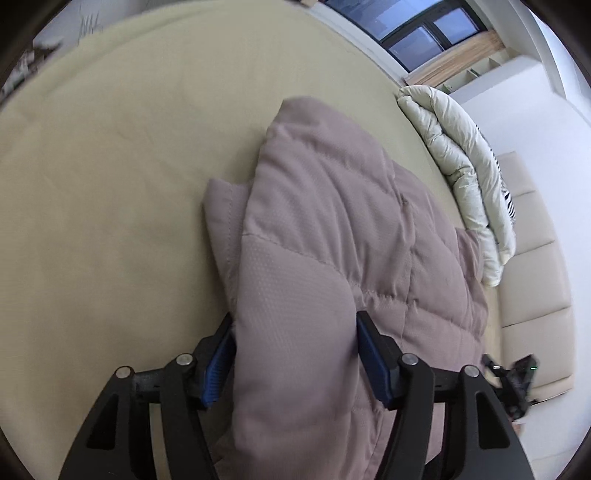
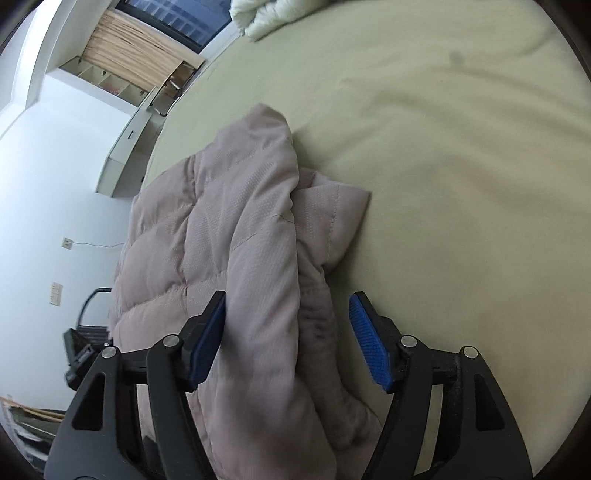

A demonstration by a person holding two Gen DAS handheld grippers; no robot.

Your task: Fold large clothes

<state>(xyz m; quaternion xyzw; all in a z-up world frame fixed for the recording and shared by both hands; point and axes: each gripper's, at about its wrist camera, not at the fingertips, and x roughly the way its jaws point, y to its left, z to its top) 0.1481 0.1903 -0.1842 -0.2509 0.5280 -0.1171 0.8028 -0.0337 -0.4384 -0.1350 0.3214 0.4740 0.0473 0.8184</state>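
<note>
A mauve quilted puffer jacket (image 1: 332, 229) lies folded on a beige bed sheet (image 1: 110, 184). My left gripper (image 1: 295, 354) is open, and its blue pads straddle a thick fold of the jacket. In the right wrist view the same jacket (image 2: 229, 229) lies between the jaws of my right gripper (image 2: 288, 332), which is open wide; its left pad touches the fabric and its right pad (image 2: 365, 343) stands apart from it over the sheet (image 2: 461, 184). The other gripper (image 1: 517, 373) shows at the jacket's far edge in the left view.
A cream duvet (image 1: 461, 177) lies bunched along the bed's edge by the padded headboard (image 1: 532, 280). A window (image 1: 417, 26) and wooden shelving (image 2: 129, 48) stand beyond the bed. A white cabinet (image 2: 125, 147) and white wall flank the bed's side.
</note>
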